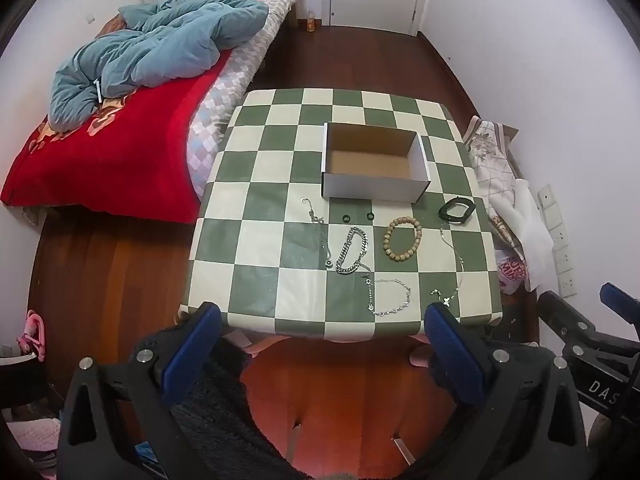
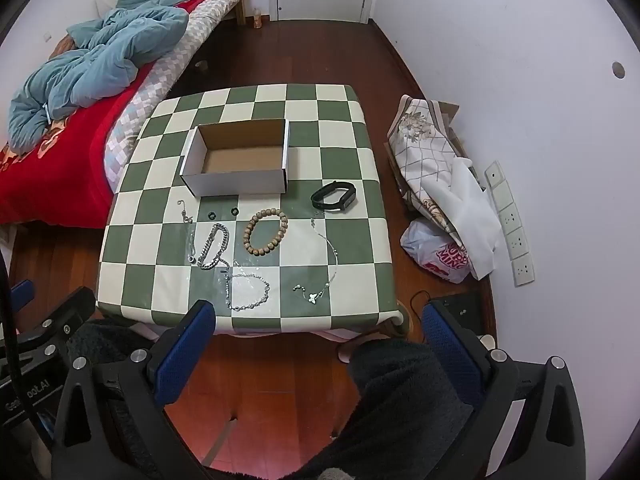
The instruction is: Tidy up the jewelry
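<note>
An open white cardboard box (image 1: 374, 188) (image 2: 236, 182), empty inside, stands on the green-and-cream checked table (image 1: 264, 248) (image 2: 340, 140). In front of it lie a wooden bead bracelet (image 1: 402, 239) (image 2: 266, 237), a black wristband (image 1: 456, 209) (image 2: 334, 196), two small black rings (image 1: 358, 217) (image 2: 223, 213), a chunky silver chain bracelet (image 1: 352, 250) (image 2: 212, 247) and several thin silver chains (image 1: 390, 298) (image 2: 248, 292). My left gripper (image 1: 320, 344) and right gripper (image 2: 316, 340) hang open above the floor before the table's near edge, nothing between their blue pads.
A bed with a red blanket (image 1: 112, 152) and a blue quilt (image 1: 160, 44) flanks the table's left. Folded fabric (image 2: 436, 152), a plastic bag (image 2: 436, 254) and a white power strip (image 2: 510, 224) lie on the floor to the right. Dark fuzzy clothing (image 2: 400, 400) sits below the grippers.
</note>
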